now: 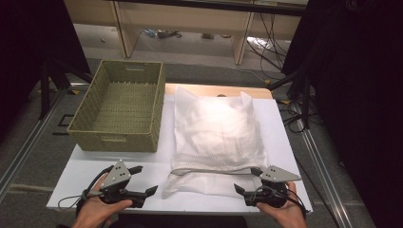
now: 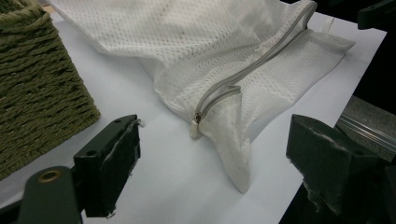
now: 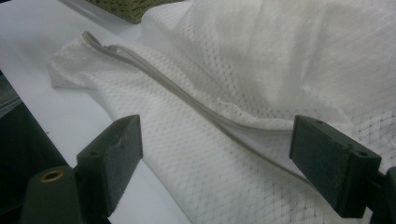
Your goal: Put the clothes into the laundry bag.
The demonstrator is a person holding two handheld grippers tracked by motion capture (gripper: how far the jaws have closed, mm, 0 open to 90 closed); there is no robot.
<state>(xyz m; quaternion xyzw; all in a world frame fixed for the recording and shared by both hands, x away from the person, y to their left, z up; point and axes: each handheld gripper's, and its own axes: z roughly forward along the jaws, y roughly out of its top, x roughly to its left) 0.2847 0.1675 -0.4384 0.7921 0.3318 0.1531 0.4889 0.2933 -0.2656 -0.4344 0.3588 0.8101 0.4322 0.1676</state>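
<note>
Held low at the near edge of the white tabletop (image 1: 95,166): left gripper (image 1: 145,180) and right gripper (image 1: 244,183), jaws wide open, gripping nothing. Between them, white mesh laundry bag (image 1: 214,137), stuffed plump, grey zipper (image 2: 252,65) closed along its near hem. Beyond, at left, empty olive woven rectangular basket (image 1: 121,107). No readable writing anywhere.

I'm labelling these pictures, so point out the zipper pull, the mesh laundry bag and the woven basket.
zipper pull (image 2: 194,129): left gripper view, on its pale tab.
mesh laundry bag (image 1: 214,123): high view, on the bulging middle of its top.
woven basket (image 1: 85,114): high view, on its left wall.
</note>
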